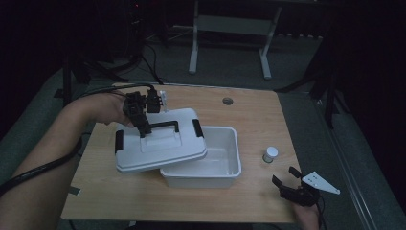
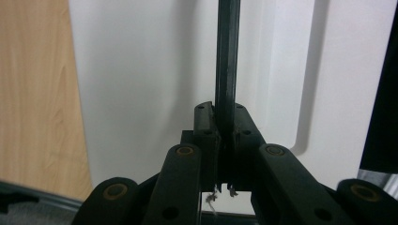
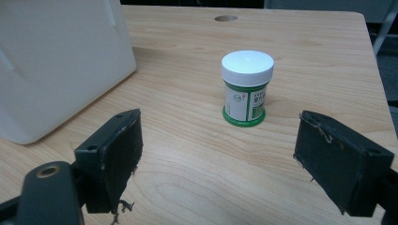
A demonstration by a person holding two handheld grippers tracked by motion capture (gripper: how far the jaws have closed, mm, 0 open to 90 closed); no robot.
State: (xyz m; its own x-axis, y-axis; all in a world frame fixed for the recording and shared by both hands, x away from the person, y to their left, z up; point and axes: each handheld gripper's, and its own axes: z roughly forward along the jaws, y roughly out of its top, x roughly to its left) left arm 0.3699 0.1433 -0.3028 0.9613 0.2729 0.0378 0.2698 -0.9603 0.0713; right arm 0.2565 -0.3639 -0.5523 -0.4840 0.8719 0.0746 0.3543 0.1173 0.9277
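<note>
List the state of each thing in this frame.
Lid: off the bin, held by its handle, tilted across the bin's left rim.
Bin: open; nothing seen inside.
Jar: upright, capped, standing free on the table.
Left gripper: shut on the handle.
Right gripper: open, holding nothing.

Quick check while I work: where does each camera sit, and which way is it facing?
High view: above the near table edge, looking forward and down at the lid, bin and jar; both forearms and grippers show.
Left gripper view: on the left gripper, looking along its jaws shut on the lid handle.
Right gripper view: on the right gripper, looking across the table at the jar; open jaws show.
High and right gripper views share the jar and bin.
</note>
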